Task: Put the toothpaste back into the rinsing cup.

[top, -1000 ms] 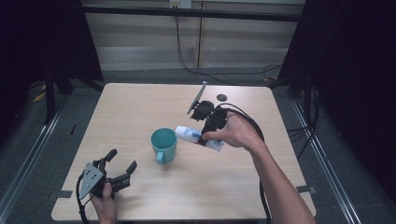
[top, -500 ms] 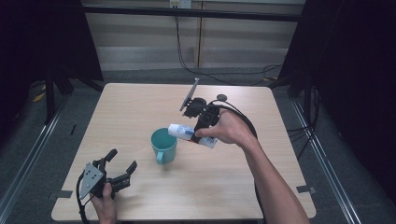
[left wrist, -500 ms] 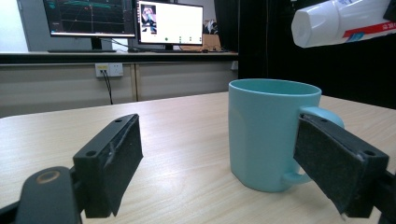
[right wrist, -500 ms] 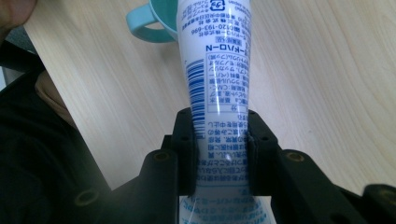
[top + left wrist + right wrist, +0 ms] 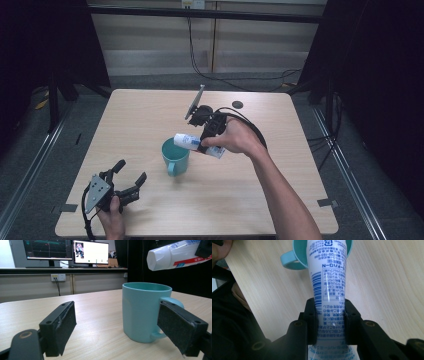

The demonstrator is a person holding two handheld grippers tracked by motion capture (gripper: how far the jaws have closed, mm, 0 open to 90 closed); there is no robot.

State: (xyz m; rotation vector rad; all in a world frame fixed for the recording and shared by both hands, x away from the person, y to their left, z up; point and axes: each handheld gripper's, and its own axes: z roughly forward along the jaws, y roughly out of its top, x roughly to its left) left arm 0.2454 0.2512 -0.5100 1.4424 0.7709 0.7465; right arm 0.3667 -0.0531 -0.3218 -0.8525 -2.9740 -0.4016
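Toothpaste tube (image 5: 192, 142) clamped in right tongs (image 5: 203, 141) above teal mug (image 5: 175, 157); left tongs (image 5: 131, 178) agape.

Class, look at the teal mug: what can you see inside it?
The mug looks empty in the high view. The tube, held in the right tool, hangs above and hides part of the inside.

the white tube (image 5: 328, 287) bears a barcode, japanese print and the number 0120-193-696.

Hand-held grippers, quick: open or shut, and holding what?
Left hand-held gripper: open, empty.
Right hand-held gripper: shut on the tube, over the mug.
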